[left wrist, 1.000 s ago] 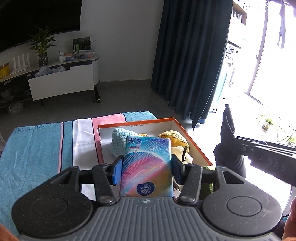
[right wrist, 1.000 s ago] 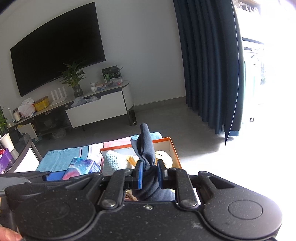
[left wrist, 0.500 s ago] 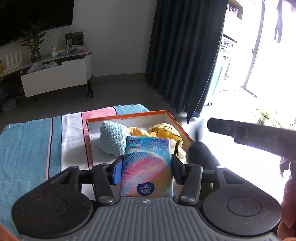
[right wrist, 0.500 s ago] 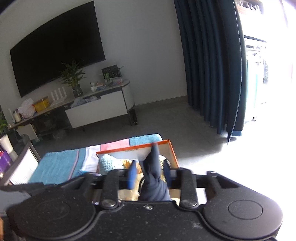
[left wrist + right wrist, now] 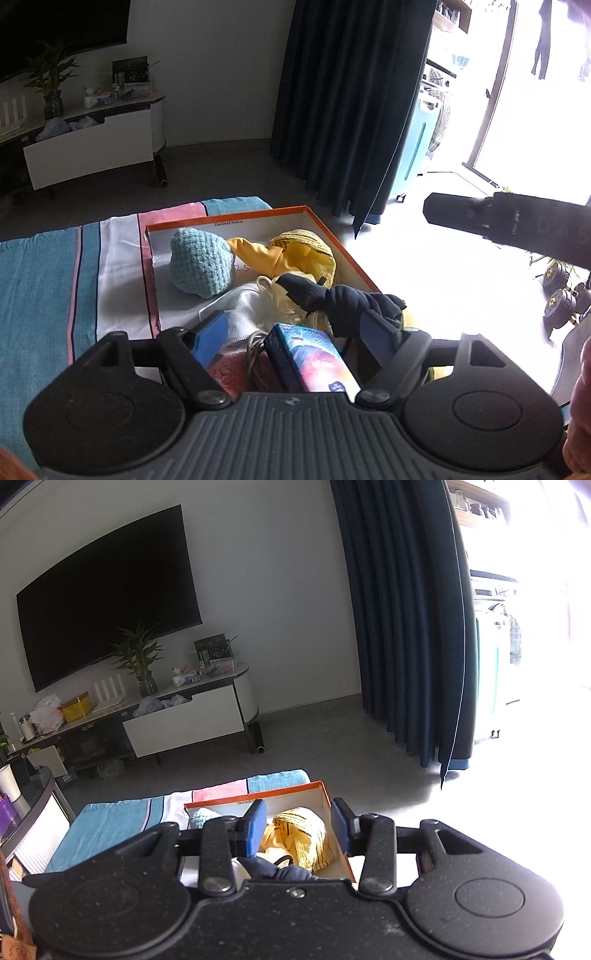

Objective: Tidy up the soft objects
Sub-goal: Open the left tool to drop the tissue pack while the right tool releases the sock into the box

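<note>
Release is the step in hand for both grippers, and the aim is to leave each soft thing settled inside the orange box [image 5: 354, 269]. The left gripper [image 5: 295, 328] is opening its jaws; the tissue pack [image 5: 314, 362] lies between them, tilted, and the blue pads no longer press on it. The pack rests in the near end of the box, on a white cloth [image 5: 243, 306] and a cable, so it may slide when the gripper leaves. To do this well, the person should open the jaws fully and lift straight up and back, so that no pad drags the wrapper.

The right gripper [image 5: 299, 827] stands half wide with nothing between its pads. The dark garment [image 5: 343, 299] lies loose at the near right side of the box, beside the tissue pack, partly over the yellow clothes [image 5: 291, 254]. One fold is close to the left gripper's right finger, so this finger should go away slowly. The blue knitted hat [image 5: 201, 260] sits at the far left of the box, apart from both grippers.
</note>
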Tool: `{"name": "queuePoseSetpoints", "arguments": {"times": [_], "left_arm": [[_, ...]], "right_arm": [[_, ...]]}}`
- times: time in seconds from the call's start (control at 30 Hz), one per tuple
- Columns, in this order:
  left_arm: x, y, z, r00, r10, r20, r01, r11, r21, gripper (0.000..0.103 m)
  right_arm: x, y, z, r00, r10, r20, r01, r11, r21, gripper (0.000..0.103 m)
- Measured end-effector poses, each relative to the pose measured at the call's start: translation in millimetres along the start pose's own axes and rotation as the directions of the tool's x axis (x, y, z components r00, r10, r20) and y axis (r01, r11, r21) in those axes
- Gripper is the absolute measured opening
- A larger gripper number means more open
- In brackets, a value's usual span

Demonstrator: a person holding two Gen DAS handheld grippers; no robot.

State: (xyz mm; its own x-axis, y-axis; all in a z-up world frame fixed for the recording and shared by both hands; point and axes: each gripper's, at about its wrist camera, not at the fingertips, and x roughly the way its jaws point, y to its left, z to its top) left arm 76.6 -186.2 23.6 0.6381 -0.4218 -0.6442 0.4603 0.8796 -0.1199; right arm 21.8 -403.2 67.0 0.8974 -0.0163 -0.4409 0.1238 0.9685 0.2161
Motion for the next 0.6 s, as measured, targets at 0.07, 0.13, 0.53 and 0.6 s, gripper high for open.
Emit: {"name": "queuePoseSetpoints", "arguments": {"times": [0.07, 0.13, 0.53, 0.6], "left_arm": [[-3, 2, -1, 1.0, 0.009, 0.001, -0.009, 1.0, -0.009, 0.086], [-8, 4, -1, 1.0, 0.028, 0.006, -0.028, 0.999, -0.016, 0.091], [-60, -1, -21, 0.984, 0.175, 0.032, -0.172, 0.982, -0.072, 0.103], [-65, -3, -27, 0.979, 0.202, 0.027, -0.2, 0.976, -0.081, 0.103]], "right_arm": [[-4, -1, -1, 1.0, -0.002, 0.005, 0.002, 1.0, 0.0, 0.048], [-7, -1, -1, 1.0, 0.003, 0.002, -0.003, 1.0, -0.002, 0.049], [-47, 0, -21, 1.0, 0.004, -0.023, -0.006, 0.997, -0.076, 0.067], [-55, -4, -28, 0.999, 0.004, -0.032, -0.006, 0.997, -0.076, 0.068]]}}
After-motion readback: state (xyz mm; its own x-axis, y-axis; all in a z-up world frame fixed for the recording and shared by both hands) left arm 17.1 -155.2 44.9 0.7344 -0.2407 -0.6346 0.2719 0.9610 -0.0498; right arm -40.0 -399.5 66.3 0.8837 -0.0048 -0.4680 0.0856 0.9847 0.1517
